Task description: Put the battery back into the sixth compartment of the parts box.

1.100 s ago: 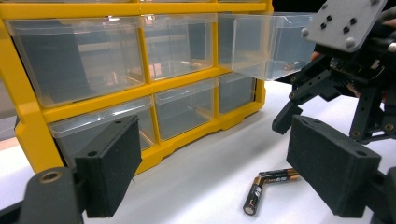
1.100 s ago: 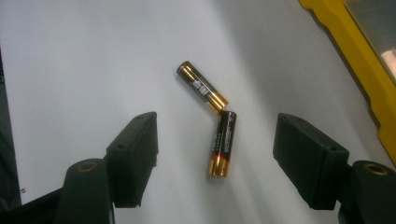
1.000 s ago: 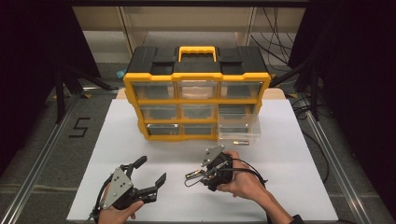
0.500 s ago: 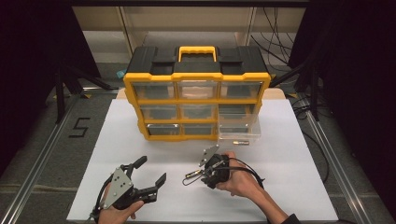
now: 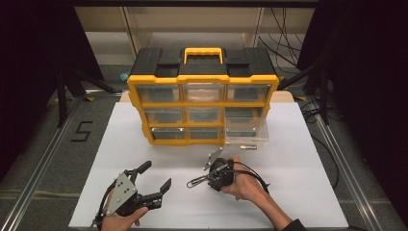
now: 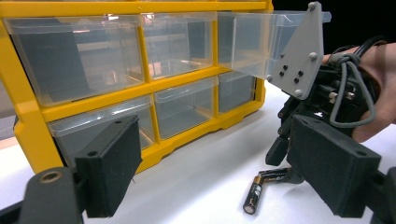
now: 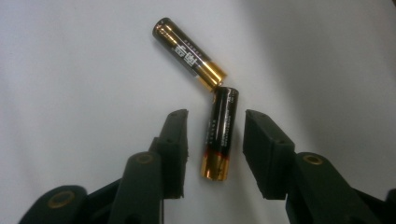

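- Left gripper [image 5: 153, 179]: black two-jaw tool carrying a grey three-cornered plate [image 5: 121, 190] on top; the plate is showing small dark screw heads.
- Left gripper's own jaws, seen in the left gripper view: blocky, matte black pads [image 6: 112, 165], each arm ending in a round brass-coloured pivot bush [image 6: 50, 177].
- Right gripper [image 5: 201, 176]: black body with linked black arms, a grey three-cornered plate [image 6: 299, 53] studded with dark screws, and a grey-black cable [image 6: 348, 88] looping off its back.
- Right gripper's own jaws, seen in the right gripper view: flat black pads [image 7: 175, 144] on arms with brass-coloured bushes [image 7: 144, 158].
- Right forearm: a dark sleeve [image 5: 294, 225] is covering it toward the elbow.
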The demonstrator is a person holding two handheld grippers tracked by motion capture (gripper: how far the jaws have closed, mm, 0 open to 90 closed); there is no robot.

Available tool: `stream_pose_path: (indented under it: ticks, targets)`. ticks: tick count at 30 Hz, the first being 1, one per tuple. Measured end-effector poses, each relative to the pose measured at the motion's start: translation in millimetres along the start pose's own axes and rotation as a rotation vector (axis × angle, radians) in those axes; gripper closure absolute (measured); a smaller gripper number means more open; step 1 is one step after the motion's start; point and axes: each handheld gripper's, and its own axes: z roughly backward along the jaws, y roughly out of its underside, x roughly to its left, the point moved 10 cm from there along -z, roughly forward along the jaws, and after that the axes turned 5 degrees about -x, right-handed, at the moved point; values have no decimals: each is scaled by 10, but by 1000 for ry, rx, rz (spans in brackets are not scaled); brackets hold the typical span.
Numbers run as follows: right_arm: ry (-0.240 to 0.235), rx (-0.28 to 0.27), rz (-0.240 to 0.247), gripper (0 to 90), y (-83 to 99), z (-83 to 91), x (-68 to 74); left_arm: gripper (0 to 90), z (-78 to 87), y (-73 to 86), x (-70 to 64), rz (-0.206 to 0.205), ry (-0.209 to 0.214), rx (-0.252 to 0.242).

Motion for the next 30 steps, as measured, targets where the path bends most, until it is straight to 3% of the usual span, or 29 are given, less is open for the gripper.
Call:
stream_pose_path:
  ticks: [4,7,13,18,22,24,30]
  targets:
    - [-19,13,16,662,12,-24,-13,172,1,2,-2,-1,1,2]
    - [-38,30,-3,695,24,-37,4,172,0,2,0,-2,1,1]
    - [-29,34,-16,752,20,-50,-12,172,1,1,-3,0,1,1]
    - [-24,63,4,767,25,-37,-9,173,3,-4,-4,2,1,-1]
    - [-3,47,-4,767,5,10,-28,173,4,-6,-1,1,0,-2]
    - [24,17,-9,767,-47,65,-43,173,3,-6,0,5,-1,-3]
    - [35,-55,16,767,-193,292,-12,173,5,-10,3,0,-3,-3]
